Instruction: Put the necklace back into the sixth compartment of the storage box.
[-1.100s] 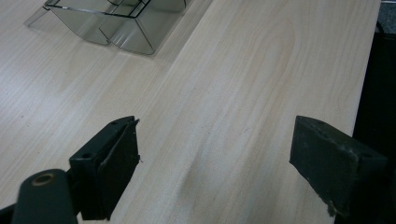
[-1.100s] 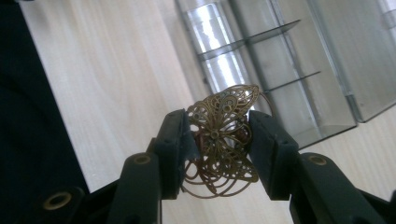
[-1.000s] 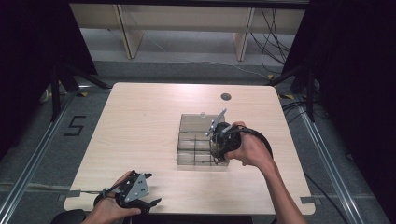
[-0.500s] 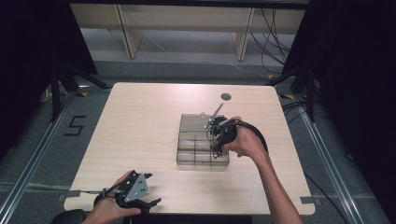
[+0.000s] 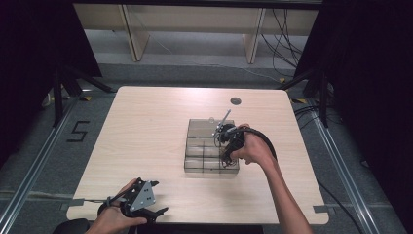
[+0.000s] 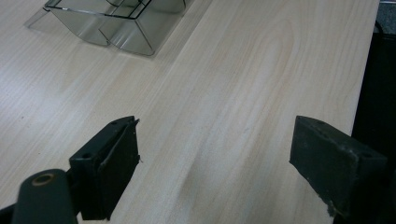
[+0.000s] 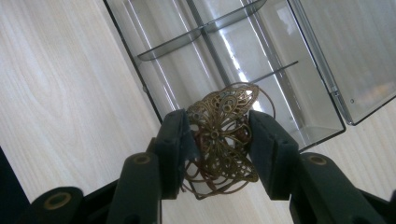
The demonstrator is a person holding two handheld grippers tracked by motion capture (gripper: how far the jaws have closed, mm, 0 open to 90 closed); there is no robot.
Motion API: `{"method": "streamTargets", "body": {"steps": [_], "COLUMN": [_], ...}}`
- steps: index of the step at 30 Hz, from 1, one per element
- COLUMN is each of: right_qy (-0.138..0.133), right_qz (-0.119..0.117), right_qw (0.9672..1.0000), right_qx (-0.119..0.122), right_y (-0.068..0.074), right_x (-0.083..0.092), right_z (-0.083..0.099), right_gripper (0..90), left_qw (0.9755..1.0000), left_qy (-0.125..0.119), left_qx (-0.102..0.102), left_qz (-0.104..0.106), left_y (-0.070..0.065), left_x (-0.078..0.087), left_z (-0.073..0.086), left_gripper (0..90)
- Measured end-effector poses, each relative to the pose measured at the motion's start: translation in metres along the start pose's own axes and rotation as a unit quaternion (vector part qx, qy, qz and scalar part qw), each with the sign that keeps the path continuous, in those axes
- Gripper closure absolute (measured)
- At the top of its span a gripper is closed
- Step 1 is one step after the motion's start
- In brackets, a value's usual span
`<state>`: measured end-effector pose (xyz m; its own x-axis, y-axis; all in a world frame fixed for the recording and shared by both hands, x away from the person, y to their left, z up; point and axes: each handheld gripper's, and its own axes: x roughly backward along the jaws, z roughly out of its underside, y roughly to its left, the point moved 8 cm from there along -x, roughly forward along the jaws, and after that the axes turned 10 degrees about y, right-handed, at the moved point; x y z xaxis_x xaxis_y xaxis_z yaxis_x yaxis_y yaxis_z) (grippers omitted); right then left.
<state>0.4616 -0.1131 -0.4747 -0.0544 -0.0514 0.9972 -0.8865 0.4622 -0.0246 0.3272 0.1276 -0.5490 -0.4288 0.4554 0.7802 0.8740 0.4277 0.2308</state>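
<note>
High view shows the right gripper point(image 5: 225, 141) held over a clear organizer box point(image 5: 210, 146) in the middle of the table point(image 5: 146, 126), with the left gripper point(image 5: 146, 204) resting near the table's near edge, well apart from the box.

Right gripper view gives the detail. Its jaws are clamped on a brass filigree ornament point(image 7: 224, 140), an openwork, butterfly-like piece with a thin wire loop behind it. The pads press on its two sides and it hangs above a narrow compartment of the box point(image 7: 243, 79), close to the wall on the table side. Thin dividers cross the compartments, and the open lid lies flat to one side.

The step in hand looks like setting the ornament down into a compartment. To do it well, I would first centre the piece over one cell, away from the wall and the dividers, since the wire loop could snag on an edge. Lower it until the bottom of the filigree is near the floor, then part the jaws slowly, so the light metal does not spring or tip out. Lift straight up afterwards, in case the openwork catches on a pad.

Left gripper view shows its jaws wide apart with nothing between them, bare table below and a corner of the box point(image 6: 116, 23) ahead.
</note>
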Motion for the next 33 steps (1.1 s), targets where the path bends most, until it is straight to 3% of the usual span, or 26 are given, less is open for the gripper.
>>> {"method": "streamTargets", "body": {"steps": [1,2,3,8,14,15,23,26,32,33], "right_qy": [0.0,0.004,0.0,0.005,0.008,0.012,0.019,0.027,0.026,0.029], "right_qz": [0.0,-0.003,-0.003,-0.003,-0.006,-0.01,-0.019,-0.011,-0.013,-0.014], "right_qw": [1.0,1.0,1.0,1.0,0.9999,0.9999,0.9996,0.9995,0.9996,0.9994], "right_qx": [0.0,-0.006,-0.004,-0.007,-0.003,-0.004,-0.008,-0.012,0.004,-0.013], "right_y": [0.0,0.0,0.0,-0.001,-0.003,-0.003,-0.005,-0.007,-0.01,-0.008], "right_x": [0.0,-0.001,-0.002,-0.006,-0.012,-0.014,-0.024,-0.026,-0.032,-0.032], "right_z": [0.0,0.001,0.0,0.001,0.002,0.003,0.008,0.009,0.009,0.009], "right_gripper": [58.9,58.9,58.9,58.9,58.9,58.9,58.9,58.9,58.9,58.9], "left_qw": [0.9999,0.9999,0.9999,1.0,1.0,0.9999,0.9999,1.0,1.0,1.0], "left_qy": [-0.008,0.005,0.002,-0.008,0.001,-0.009,-0.008,-0.006,-0.007,-0.006], "left_qx": [0.006,0.001,0.002,0.005,0.001,0.006,0.006,0.005,0.005,0.005], "left_qz": [0.002,0.012,0.013,0.0,0.003,0.0,0.0,0.004,0.003,0.003], "left_y": [-0.001,-0.001,-0.002,-0.001,0.0,-0.001,-0.001,-0.001,-0.001,-0.001], "left_x": [-0.001,0.001,0.0,-0.001,0.0,-0.001,-0.001,-0.001,-0.001,-0.001], "left_z": [-0.001,0.0,0.0,-0.001,0.0,-0.001,-0.001,-0.001,-0.001,-0.001], "left_gripper": [15.0,15.0,15.0,15.0,15.0,15.0,15.0,15.0,15.0,15.0]}}
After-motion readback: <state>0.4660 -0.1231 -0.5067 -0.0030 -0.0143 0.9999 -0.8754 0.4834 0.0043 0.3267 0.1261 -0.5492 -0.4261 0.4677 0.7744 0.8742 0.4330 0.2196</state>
